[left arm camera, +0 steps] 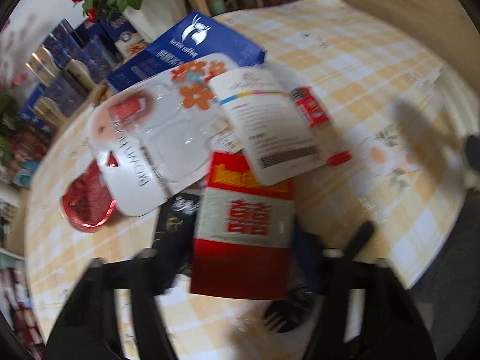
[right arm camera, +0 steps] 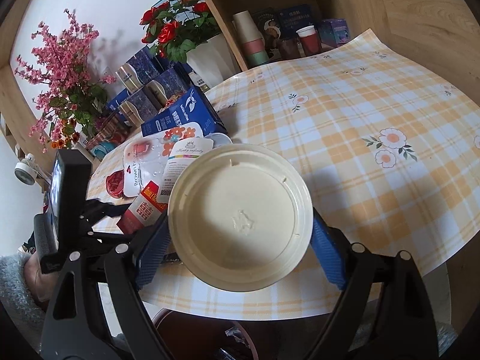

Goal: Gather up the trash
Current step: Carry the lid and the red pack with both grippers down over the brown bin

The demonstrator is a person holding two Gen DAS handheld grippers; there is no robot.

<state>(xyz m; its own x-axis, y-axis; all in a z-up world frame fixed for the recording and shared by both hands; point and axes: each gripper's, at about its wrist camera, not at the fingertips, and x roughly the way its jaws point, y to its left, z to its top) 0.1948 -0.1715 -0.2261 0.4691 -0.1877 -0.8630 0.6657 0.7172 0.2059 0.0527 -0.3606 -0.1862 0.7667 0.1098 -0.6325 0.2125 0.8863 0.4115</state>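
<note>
The red cigarette carton [left arm camera: 243,225] sits between the left gripper's [left arm camera: 240,270] parted fingers, while the right gripper [right arm camera: 238,246] clamps a cream plastic lid [right arm camera: 240,216].

Left wrist view smeared by motion throughout; small print on the white card [left arm camera: 271,126] unreadable. Red and gold carton [left arm camera: 244,225]: lower corners pass behind the left claw [left arm camera: 240,270] fingers [left arm camera: 132,273], so pad contact cannot be judged. Black packet [left arm camera: 177,219] mostly buried under that carton and the blister pack [left arm camera: 150,138]. Red lidded tub [left arm camera: 87,204] half covered by the pack. Dark fork-like item [left arm camera: 285,315] blurred, partly hidden. Right wrist view: cream bowl [right arm camera: 240,216] blocks the bench [right arm camera: 375,180] behind it and covers the inner faces of the blue pads [right arm camera: 328,255]. Dark bin [right arm camera: 195,339] below the bench edge cut off by the frame. Shelf box labels [right arm camera: 292,21] too small to read.
</note>
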